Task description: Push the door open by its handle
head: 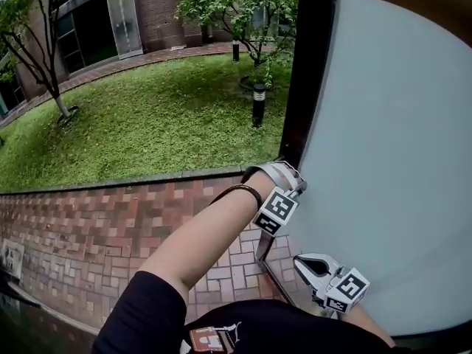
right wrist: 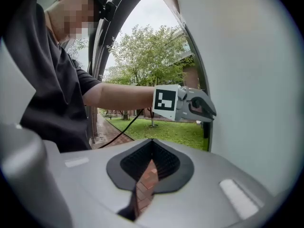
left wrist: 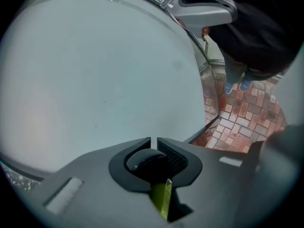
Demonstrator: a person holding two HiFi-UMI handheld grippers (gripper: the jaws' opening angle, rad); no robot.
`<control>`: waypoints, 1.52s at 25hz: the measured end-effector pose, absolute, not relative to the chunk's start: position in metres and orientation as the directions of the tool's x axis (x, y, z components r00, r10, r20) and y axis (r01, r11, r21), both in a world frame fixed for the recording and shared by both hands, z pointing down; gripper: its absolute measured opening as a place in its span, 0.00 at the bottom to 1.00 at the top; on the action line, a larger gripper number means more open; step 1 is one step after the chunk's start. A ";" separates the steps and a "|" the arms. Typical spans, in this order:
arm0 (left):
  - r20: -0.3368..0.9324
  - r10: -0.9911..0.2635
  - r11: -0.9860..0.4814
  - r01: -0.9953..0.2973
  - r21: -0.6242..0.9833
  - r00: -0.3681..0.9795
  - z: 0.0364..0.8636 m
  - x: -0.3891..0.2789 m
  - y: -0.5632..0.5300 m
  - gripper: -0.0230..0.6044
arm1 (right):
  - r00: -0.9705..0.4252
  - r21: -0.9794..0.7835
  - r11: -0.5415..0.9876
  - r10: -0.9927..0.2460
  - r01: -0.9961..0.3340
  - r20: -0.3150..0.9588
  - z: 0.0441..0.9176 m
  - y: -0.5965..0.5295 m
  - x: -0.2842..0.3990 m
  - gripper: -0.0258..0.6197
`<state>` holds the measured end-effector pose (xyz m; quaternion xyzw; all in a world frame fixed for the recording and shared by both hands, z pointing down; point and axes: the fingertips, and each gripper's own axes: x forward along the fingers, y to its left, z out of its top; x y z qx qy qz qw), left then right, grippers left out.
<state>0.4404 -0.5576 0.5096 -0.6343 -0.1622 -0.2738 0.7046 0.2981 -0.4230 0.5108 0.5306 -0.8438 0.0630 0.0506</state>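
Observation:
The door (head: 391, 161) is a frosted pale panel with a black edge (head: 310, 65), swung out over the brick paving. No handle shows clearly. My left gripper (head: 295, 183) is stretched out to the door's black edge, and its jaw tips (left wrist: 153, 140) stand almost together with only a slit between them. A dark rounded shape sits in the hollow behind the tips; I cannot tell what it is. My right gripper (head: 304, 264) hangs low beside the panel, shut with nothing in it (right wrist: 152, 141). The right gripper view shows the left gripper (right wrist: 208, 110) against the door (right wrist: 256, 80).
Red brick paving (head: 88, 227) lies below, with a lawn (head: 162, 116) behind a low kerb. A black bollard lamp (head: 258, 103) and trees stand on the grass, and a brick building is at the back. The person's shoes (left wrist: 235, 85) stand on the bricks by the door's bottom corner.

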 end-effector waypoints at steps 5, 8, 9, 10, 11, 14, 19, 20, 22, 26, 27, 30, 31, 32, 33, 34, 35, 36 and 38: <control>0.552 -0.293 -0.001 0.577 -0.817 0.781 0.479 0.458 -0.565 0.31 | -0.501 -0.017 0.504 -0.854 -0.864 0.138 0.507 -0.432 0.323 0.04; 0.453 -0.317 -0.147 0.428 -0.891 0.833 0.455 0.442 -0.576 0.47 | -0.494 -0.049 0.492 -0.861 -0.869 0.119 0.514 -0.449 0.350 0.04; 0.425 -0.299 -0.224 0.370 -0.902 0.855 0.454 0.428 -0.578 0.47 | -0.491 -0.064 0.487 -0.863 -0.871 0.117 0.519 -0.452 0.355 0.04; 0.403 -0.264 -0.319 0.315 -0.894 0.876 0.453 0.410 -0.578 0.47 | -0.490 -0.070 0.485 -0.864 -0.872 0.116 0.523 -0.455 0.357 0.04; 0.386 -0.216 -0.432 0.267 -0.862 0.897 0.453 0.388 -0.579 0.47 | -0.488 -0.067 0.483 -0.865 -0.873 0.118 0.526 -0.460 0.358 0.04; 0.326 -0.053 -0.782 0.164 -0.601 0.944 0.475 0.314 -0.592 0.44 | -0.454 -0.055 0.450 -0.883 -0.891 0.117 0.526 -0.486 0.359 0.04; 0.109 -0.142 -0.980 -0.155 0.123 0.984 0.556 0.181 -0.650 0.11 | -0.474 -0.069 0.468 -0.872 -0.881 0.126 0.538 -0.519 0.326 0.04; 0.093 -0.204 -0.951 -0.220 0.219 0.975 0.569 0.157 -0.661 0.03 | -0.484 -0.069 0.479 -0.865 -0.875 0.132 0.542 -0.526 0.318 0.04; 0.112 -0.304 -0.894 -0.324 0.310 0.946 0.592 0.118 -0.677 0.03 | -0.489 -0.076 0.483 -0.862 -0.872 0.137 0.546 -0.542 0.308 0.04; 0.141 -0.365 -0.843 -0.391 0.371 0.920 0.612 0.076 -0.687 0.03 | -0.485 -0.093 0.477 -0.865 -0.874 0.130 0.543 -0.571 0.299 0.04; 0.138 -0.370 -0.841 -0.394 0.371 0.919 0.611 0.072 -0.689 0.03 | -0.489 -0.087 0.482 -0.862 -0.872 0.134 0.542 -0.577 0.296 0.04; 0.112 -0.371 -0.852 -0.386 0.355 0.922 0.603 0.069 -0.694 0.03 | -0.498 -0.077 0.492 -0.855 -0.867 0.144 0.542 -0.590 0.292 0.04; 0.101 -0.369 -0.855 -0.380 0.352 0.924 0.599 0.070 -0.696 0.03 | -0.497 -0.077 0.491 -0.855 -0.868 0.146 0.543 -0.593 0.290 0.04; 0.093 -0.367 -0.858 -0.375 0.350 0.926 0.596 0.070 -0.699 0.03 | -0.496 -0.078 0.490 -0.855 -0.868 0.149 0.543 -0.596 0.289 0.04; 0.087 -0.363 -0.861 -0.370 0.349 0.928 0.592 0.070 -0.701 0.03 | -0.496 -0.079 0.489 -0.855 -0.868 0.153 0.543 -0.598 0.288 0.04; 0.084 -0.358 -0.865 -0.364 0.345 0.930 0.590 0.069 -0.702 0.03 | -0.495 -0.079 0.489 -0.854 -0.869 0.157 0.543 -0.600 0.285 0.04; 0.082 -0.353 -0.869 -0.359 0.341 0.932 0.588 0.067 -0.704 0.03 | -0.494 -0.078 0.488 -0.854 -0.869 0.161 0.543 -0.602 0.282 0.04; 0.082 -0.349 -0.872 -0.355 0.337 0.934 0.587 0.063 -0.705 0.03 | -0.492 -0.077 0.486 -0.855 -0.870 0.165 0.543 -0.604 0.279 0.04; 0.084 -0.343 -0.877 -0.351 0.329 0.935 0.588 0.051 -0.708 0.03 | -0.487 -0.078 0.481 -0.856 -0.873 0.174 0.545 -0.607 0.269 0.04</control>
